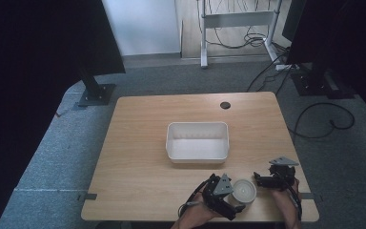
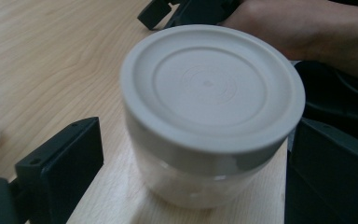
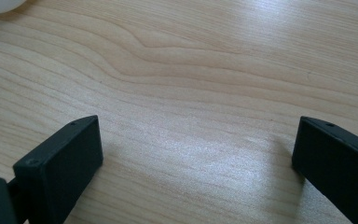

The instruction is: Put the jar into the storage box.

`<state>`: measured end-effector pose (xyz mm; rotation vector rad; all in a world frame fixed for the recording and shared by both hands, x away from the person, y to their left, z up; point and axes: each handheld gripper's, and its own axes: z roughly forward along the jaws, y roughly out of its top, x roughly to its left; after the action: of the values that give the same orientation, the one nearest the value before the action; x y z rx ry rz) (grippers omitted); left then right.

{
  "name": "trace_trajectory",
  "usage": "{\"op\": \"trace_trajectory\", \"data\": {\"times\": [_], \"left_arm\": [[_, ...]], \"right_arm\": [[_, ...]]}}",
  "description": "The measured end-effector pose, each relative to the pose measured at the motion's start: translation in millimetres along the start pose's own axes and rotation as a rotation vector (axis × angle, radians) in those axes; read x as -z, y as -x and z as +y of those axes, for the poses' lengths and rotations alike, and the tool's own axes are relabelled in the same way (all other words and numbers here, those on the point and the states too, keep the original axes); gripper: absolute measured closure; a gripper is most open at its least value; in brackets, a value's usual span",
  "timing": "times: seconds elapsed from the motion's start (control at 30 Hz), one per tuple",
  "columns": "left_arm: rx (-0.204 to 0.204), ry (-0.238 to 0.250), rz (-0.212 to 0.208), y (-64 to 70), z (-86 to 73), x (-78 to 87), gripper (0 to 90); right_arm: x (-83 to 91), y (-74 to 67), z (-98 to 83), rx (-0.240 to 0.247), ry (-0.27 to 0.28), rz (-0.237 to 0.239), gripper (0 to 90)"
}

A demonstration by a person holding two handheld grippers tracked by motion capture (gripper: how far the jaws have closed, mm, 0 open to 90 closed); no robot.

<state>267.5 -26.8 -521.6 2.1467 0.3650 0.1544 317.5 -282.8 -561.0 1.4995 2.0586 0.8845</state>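
Note:
A clear jar with a white lid [image 1: 244,191] stands near the table's front edge. In the left gripper view the jar [image 2: 209,107] sits upright between my two jaws, with a gap on the left side and the right jaw close to the lid. My left gripper [image 1: 233,198] [image 2: 198,140] is open around it. Just right of the jar, my right gripper [image 1: 262,180] [image 3: 198,140] is open over bare wood, nothing between its jaws. A white curved edge [image 3: 0,4] shows in the top left corner of the right gripper view.
A white rectangular bin [image 1: 198,142], empty, stands mid-table beyond the jar. The wooden table [image 1: 138,143] has a round cable hole [image 1: 225,105] at the back. The other hand and its gripper [image 2: 186,9] lie just behind the jar.

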Motion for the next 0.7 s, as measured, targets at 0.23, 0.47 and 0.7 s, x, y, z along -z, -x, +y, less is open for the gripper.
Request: {"op": "trace_trajectory", "data": {"times": [0.23,0.47,0.7], "left_arm": [[-0.024,-0.036,0.015,6.1,1.4,-18.3,4.3],[-0.029,-0.059,0.052,7.9,0.5,-30.1,9.2],[-0.018,-0.06,0.059,9.2,0.8,-30.0,10.3]], "right_arm": [[0.0,0.0,0.0,0.0,0.0,0.0,1.2],[0.0,-0.1,0.0,0.001,0.0,0.002,1.2],[-0.1,-0.1,0.0,0.003,0.0,0.003,1.2]]}}
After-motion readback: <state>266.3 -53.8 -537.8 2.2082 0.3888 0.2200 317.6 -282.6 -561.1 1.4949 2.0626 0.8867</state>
